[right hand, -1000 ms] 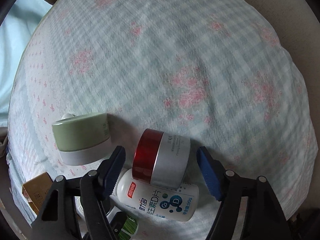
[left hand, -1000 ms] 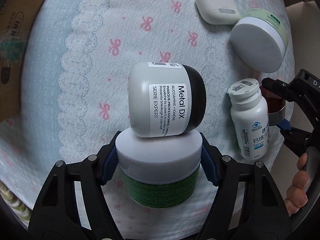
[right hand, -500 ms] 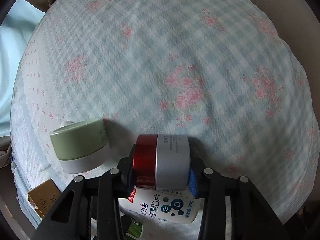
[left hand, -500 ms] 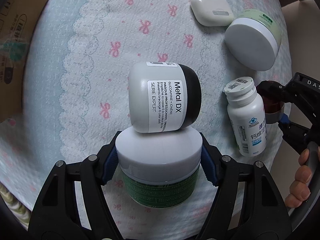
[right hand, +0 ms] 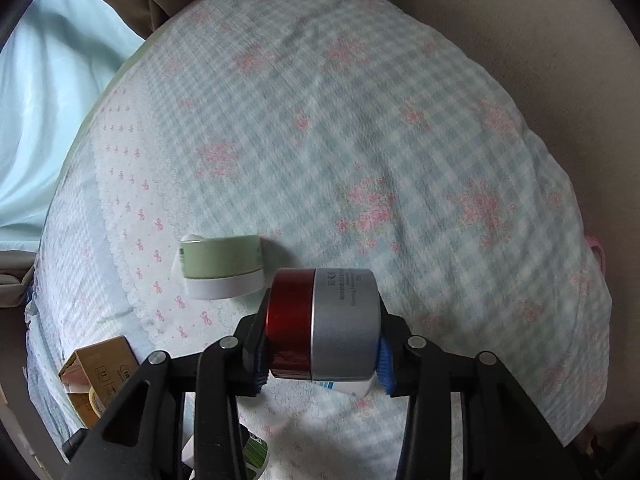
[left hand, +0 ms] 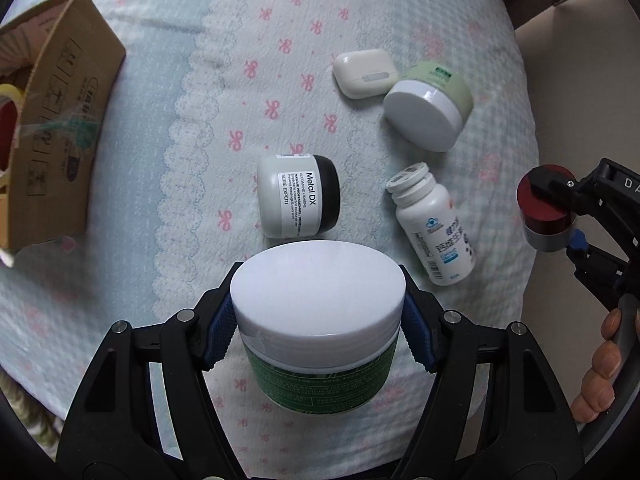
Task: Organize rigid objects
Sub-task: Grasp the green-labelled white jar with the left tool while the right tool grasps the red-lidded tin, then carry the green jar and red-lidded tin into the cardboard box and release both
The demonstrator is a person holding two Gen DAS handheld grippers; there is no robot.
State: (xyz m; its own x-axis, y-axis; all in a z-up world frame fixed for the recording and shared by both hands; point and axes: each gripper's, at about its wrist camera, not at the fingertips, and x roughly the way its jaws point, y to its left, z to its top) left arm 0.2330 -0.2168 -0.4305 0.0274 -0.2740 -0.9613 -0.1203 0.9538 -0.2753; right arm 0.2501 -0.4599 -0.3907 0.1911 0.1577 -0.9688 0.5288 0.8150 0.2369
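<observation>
My left gripper (left hand: 318,330) is shut on a green jar with a white lid (left hand: 316,300), held above the bedspread. My right gripper (right hand: 322,354) is shut on a red-and-silver jar (right hand: 326,322), lifted off the bed; the same red-and-silver jar (left hand: 546,210) shows at the right edge of the left wrist view. On the bed lie a grey and black Metal DX jar (left hand: 298,196), a white pill bottle (left hand: 434,222), a pale green jar (left hand: 430,110) and a white case (left hand: 366,68). The pale green jar (right hand: 222,266) lies left of my right gripper.
An open cardboard box (left hand: 56,116) stands at the left on the bedspread, with a tape roll inside; the cardboard box (right hand: 98,372) also shows low left in the right wrist view. The bed's edge drops off on the right, where a person's fingers (left hand: 600,368) hold the right gripper's handle.
My right gripper closed on the red-and-silver jar and lifted it off the pill bottle. My left gripper rose with the green jar, away from the Metal DX jar.
</observation>
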